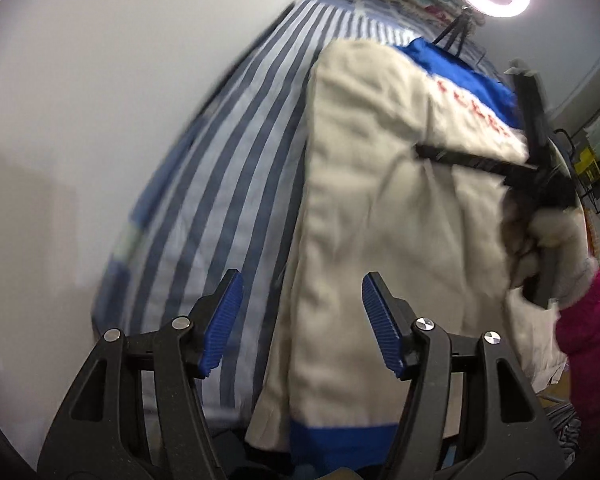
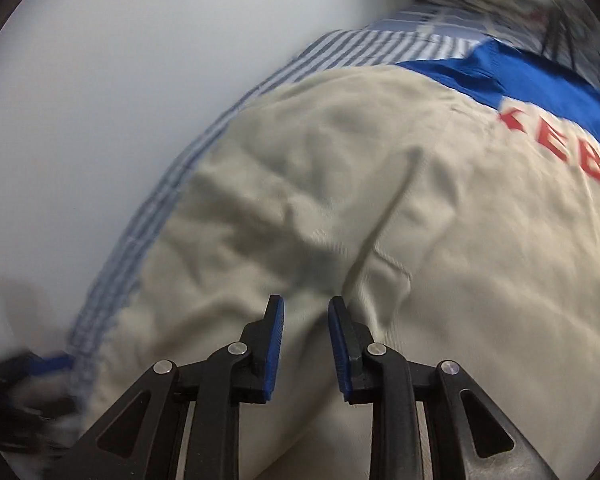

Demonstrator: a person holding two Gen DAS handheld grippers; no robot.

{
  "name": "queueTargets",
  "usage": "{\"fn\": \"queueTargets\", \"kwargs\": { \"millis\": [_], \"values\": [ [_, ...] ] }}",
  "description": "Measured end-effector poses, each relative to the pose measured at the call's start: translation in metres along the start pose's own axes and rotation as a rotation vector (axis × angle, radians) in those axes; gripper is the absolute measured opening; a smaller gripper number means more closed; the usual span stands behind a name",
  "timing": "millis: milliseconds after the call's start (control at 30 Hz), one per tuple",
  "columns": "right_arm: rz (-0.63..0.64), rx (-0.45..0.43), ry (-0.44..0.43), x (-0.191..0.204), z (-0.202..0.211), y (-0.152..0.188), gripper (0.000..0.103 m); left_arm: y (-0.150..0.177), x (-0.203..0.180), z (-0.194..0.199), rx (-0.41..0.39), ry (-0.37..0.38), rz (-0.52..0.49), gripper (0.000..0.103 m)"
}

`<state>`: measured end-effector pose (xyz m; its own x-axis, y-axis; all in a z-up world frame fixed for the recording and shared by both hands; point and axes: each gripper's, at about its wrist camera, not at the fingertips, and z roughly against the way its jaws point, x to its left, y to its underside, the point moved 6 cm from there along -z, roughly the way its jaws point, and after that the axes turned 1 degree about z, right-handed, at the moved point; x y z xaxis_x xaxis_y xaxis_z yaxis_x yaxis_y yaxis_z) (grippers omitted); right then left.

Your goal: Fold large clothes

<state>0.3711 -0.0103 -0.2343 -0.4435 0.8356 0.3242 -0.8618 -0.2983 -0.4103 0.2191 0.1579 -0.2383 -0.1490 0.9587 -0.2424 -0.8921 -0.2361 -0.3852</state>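
Clearly, the main danger now is that the fold opens again, because neither gripper holds the cloth. I take the beige jacket [image 1: 380,208] as the landmark; it lies folded on the striped bed sheet [image 1: 228,168], with a blue band and red letters [image 1: 476,108] at its far end.

To the left of the jacket is the bare sheet, and further left the white wall [image 1: 100,100]. The left gripper [image 1: 302,324] hangs above the jacket's left edge, its jaws standing wide apart with nothing between them. If it sinks here and closes, I think one finger could catch the sheet together with the jacket edge and pull both.

Over the middle of the jacket, in the right wrist view, the right gripper [image 2: 306,344] points down at the creased cloth [image 2: 300,208]. Its jaws are a little apart and opening, and no cloth is pressed between them. The loose wrinkles under it could be dragged if the fingers brush them, and the layers would slide.

On the right side of the jacket, a gloved hand [image 1: 548,256] carries that gripper. Both pictures are blurred, so a fast pass over the cloth may disturb the neat edge.
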Motion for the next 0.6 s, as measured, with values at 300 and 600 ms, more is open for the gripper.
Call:
{"fn": "queueTargets", "kwargs": {
  "millis": [300, 600],
  "values": [
    [0.018, -0.012, -0.180, 0.034, 0.077, 0.077, 0.027, 0.033, 0.023, -0.014, 0.028, 0.035, 0.091, 0.064],
    [0.001, 0.061, -0.173, 0.049, 0.044, 0.118, 0.028, 0.047, 0.010, -0.002, -0.014, 0.077, 0.055, 0.013]
  ]
}}
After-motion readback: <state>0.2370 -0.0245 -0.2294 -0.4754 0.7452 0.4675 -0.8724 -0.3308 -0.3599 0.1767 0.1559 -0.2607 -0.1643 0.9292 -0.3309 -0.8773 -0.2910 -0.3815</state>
